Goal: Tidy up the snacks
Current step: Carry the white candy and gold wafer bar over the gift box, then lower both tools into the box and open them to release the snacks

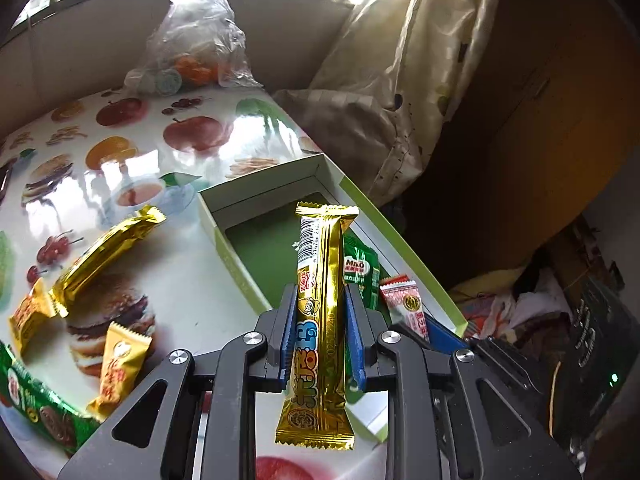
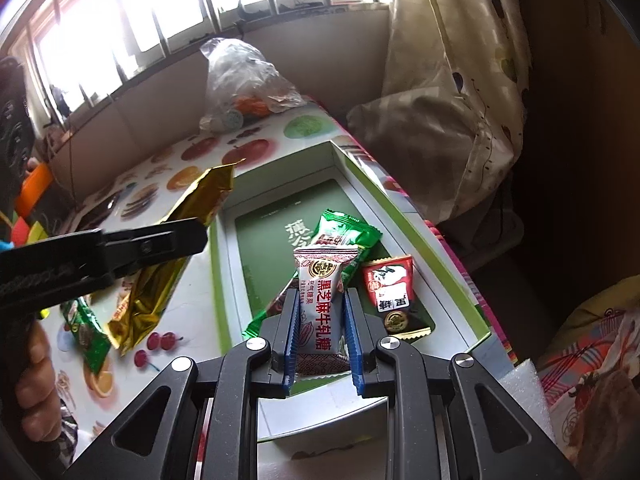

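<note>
My left gripper (image 1: pixel 320 300) is shut on a long gold snack bar (image 1: pixel 320 280) and holds it upright over the near edge of the open green-lined box (image 1: pixel 224 236). A green Milo packet (image 1: pixel 360 272) and a white-red candy (image 1: pixel 408 308) lie in the box. My right gripper (image 2: pixel 320 304) is shut on a white nougat candy (image 2: pixel 320 312) above the box (image 2: pixel 400 216), where a green packet (image 2: pixel 348 232) and a red-black candy (image 2: pixel 394 292) lie. The left gripper (image 2: pixel 202 228) with its gold bar (image 2: pixel 200 196) shows at the left of the right wrist view.
On the fruit-print table (image 1: pixel 200 280) left of the box lie another gold bar (image 1: pixel 104 252), two orange candies (image 1: pixel 116 368), and a green wafer pack (image 1: pixel 36 404). A clear plastic bag (image 1: pixel 196 44) stands at the far edge. A curtain (image 1: pixel 400 80) hangs beyond the table's right edge.
</note>
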The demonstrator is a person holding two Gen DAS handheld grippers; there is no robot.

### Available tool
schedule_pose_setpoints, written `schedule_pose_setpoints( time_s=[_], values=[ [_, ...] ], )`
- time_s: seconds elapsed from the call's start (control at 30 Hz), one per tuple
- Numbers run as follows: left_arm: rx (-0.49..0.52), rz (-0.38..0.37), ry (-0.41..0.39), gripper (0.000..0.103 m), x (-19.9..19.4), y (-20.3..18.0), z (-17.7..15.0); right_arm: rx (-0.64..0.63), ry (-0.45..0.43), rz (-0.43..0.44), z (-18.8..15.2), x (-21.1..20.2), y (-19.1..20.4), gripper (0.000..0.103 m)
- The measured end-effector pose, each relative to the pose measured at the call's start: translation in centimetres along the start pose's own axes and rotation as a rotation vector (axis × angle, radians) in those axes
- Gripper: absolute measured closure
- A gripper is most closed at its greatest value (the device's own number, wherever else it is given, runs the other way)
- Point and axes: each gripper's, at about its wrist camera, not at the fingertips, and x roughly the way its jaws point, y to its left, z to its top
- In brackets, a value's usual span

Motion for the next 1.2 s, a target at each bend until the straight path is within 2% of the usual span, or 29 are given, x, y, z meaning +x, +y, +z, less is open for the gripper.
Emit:
schedule_pose_setpoints(
  time_s=[0.37,0.83,1.2],
  values=[
    [-0.027,0.0,0.051,0.079,3.5,-0.6,0.7,-0.016,0.024,-0.023,0.0,1.6,-0.5,0.083],
    [-0.043,0.059,0.086,0.079,6.5,-0.9,1.1,-0.015,0.047,-0.054,-0.5,3.2,-1.2,0.082],
    [-0.062,0.033,0.106,0.079,7.5,-0.8,0.9,-0.008,0.039,-0.058,-0.6,3.2,-1.5,0.082]
  ],
)
